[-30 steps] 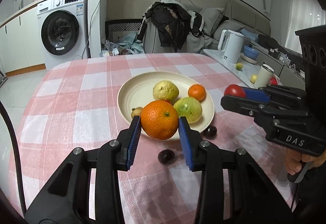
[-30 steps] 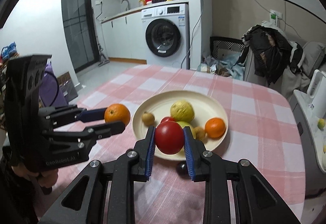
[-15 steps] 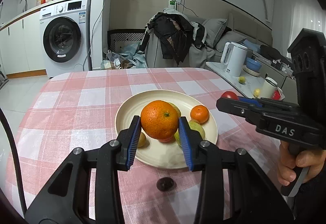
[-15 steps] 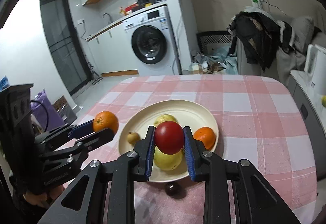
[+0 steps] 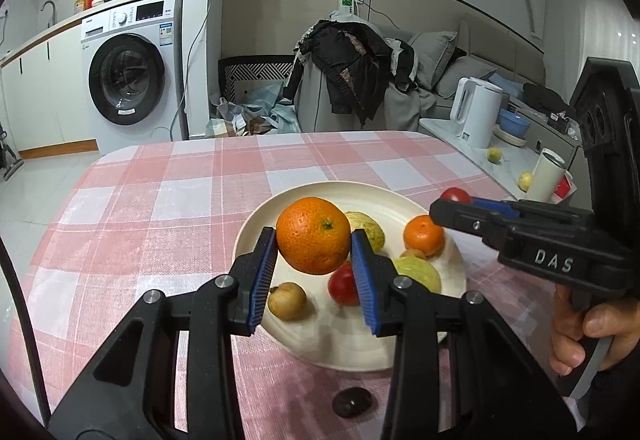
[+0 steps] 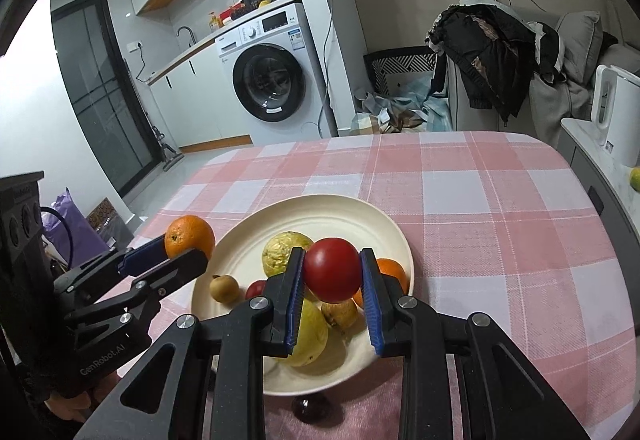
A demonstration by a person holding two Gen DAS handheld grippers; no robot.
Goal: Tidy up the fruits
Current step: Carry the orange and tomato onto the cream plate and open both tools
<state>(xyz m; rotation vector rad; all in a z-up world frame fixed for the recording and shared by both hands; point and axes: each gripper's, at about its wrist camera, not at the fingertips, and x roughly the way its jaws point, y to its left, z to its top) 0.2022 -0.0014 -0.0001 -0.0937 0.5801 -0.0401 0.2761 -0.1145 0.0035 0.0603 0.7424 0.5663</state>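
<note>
My left tool (image 5: 314, 272) clamps the orange (image 5: 313, 235) above the plate (image 5: 256, 228); my right tool (image 6: 332, 294) grips the red fruit (image 6: 332, 269) over it too, both raised to clear fruit lying there.

"DAS" stands on the right gripper (image 5: 456, 205) body, "GenRobot.AI" on the left gripper (image 6: 188, 254) body

Woven checked tablecloth (image 5: 168, 208), glossy cream plate (image 5: 344, 344), dimpled orange (image 5: 313, 235), smooth shiny tomato (image 6: 332, 269)
</note>
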